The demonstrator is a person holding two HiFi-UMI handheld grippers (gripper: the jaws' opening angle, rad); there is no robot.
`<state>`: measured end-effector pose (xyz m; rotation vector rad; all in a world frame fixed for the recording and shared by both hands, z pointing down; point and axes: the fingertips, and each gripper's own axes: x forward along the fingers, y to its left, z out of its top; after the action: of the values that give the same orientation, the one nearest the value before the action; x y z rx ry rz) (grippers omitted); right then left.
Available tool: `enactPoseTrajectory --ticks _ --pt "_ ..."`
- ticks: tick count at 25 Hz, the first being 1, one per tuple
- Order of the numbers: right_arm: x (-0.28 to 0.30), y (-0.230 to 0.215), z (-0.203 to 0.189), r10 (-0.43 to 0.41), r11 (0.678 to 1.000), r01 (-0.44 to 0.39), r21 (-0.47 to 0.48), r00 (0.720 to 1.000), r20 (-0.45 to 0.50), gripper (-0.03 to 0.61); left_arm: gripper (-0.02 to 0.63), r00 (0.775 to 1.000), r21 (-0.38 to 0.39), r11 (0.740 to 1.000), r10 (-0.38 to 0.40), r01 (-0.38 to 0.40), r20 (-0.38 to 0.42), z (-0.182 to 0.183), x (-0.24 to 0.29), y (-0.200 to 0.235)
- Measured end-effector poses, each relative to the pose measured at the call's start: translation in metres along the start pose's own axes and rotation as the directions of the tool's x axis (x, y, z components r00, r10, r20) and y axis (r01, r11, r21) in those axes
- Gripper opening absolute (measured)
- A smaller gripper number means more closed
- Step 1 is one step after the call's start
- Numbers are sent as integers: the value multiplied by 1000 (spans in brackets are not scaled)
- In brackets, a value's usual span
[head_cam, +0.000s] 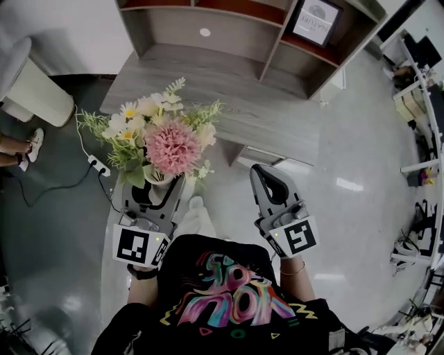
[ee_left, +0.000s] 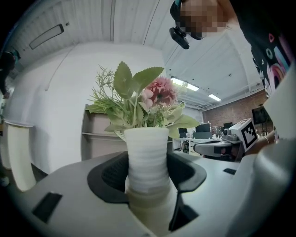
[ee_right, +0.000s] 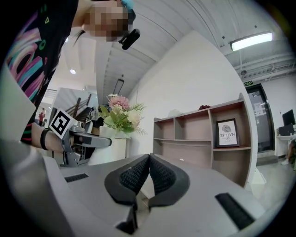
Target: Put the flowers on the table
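Flowers (head_cam: 163, 142) gripped in my left jaws, by the tabletop (head_cam: 263, 104).
Tabletop w/ shelf unit (head_cam: 208, 28) lies ahead. Flowers, pink bloom + daisies, stand upright in a white ribbed vase (ee_left: 148, 157) near tabletop's front edge. My left gripper (head_cam: 156, 184): jaws clamp the vase on both sides. My right gripper (ee_right: 148, 159): jaws pressed together, nothing btwn, apart from the vase.

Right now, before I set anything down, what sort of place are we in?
Most likely an open-plan office: a grey-brown wooden shelf unit holds a black-framed print, and desks with dark monitors stand before a red brick wall.
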<state>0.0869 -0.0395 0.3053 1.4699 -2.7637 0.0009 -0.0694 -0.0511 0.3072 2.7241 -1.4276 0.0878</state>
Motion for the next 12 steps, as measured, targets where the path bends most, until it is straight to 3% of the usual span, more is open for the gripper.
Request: enactPoseTrajectory --ticks 12 --pt "-3 1 -4 -41 999 41 16 999 3 15 261 1000 14 1000 -28 28 -1 -2 -1 3"
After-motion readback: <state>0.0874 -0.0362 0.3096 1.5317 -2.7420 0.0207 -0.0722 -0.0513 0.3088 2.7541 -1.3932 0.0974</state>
